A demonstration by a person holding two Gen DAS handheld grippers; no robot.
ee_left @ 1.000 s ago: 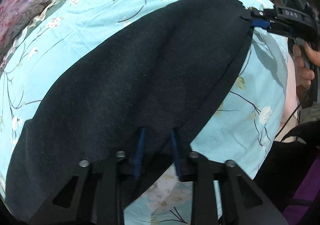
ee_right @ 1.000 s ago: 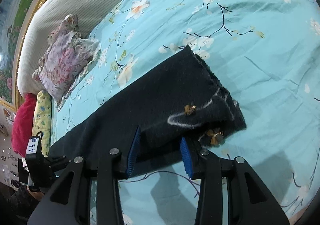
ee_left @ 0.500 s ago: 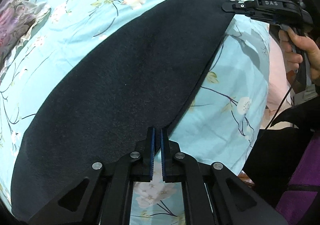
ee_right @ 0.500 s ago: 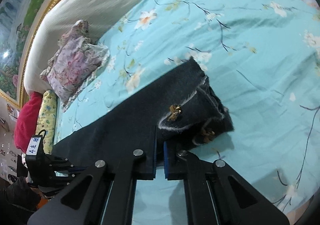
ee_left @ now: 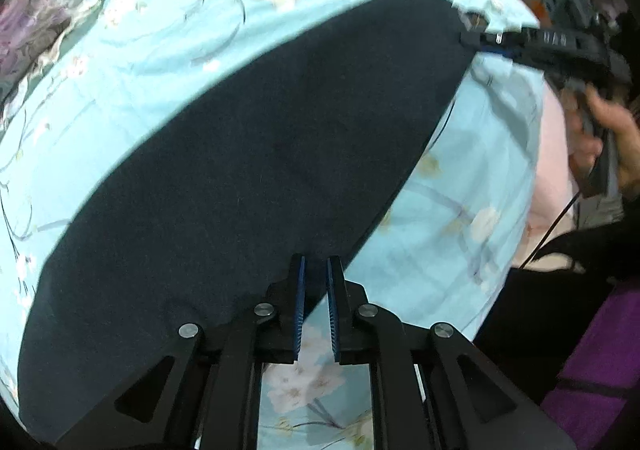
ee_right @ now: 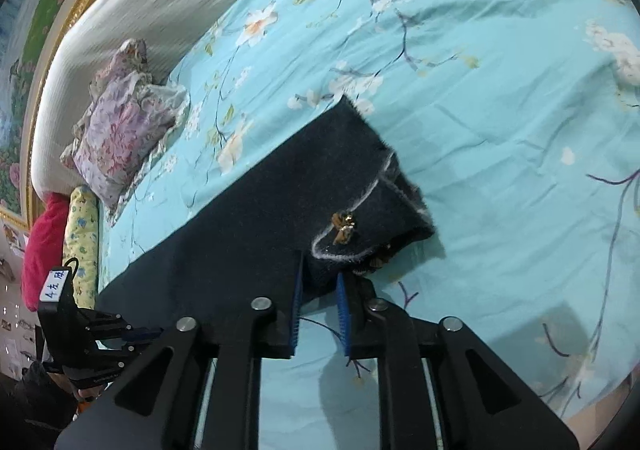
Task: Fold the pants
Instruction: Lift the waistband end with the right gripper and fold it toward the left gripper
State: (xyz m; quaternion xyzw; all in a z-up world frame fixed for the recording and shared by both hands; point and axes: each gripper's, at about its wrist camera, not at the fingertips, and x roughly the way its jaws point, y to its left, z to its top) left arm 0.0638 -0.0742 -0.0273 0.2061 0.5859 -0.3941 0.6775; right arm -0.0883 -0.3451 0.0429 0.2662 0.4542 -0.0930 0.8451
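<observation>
Pants [ee_left: 240, 153] are spread across the centre of the bedsheet [ee_left: 460, 209]. Their near edge is pinched by the left gripper [ee_left: 316, 270] and right gripper [ee_right: 318, 282].

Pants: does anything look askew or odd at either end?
The pants lie flat except the end by the right claw, where a white-edged flap with a gold ornament sits bunched and raised.
</observation>
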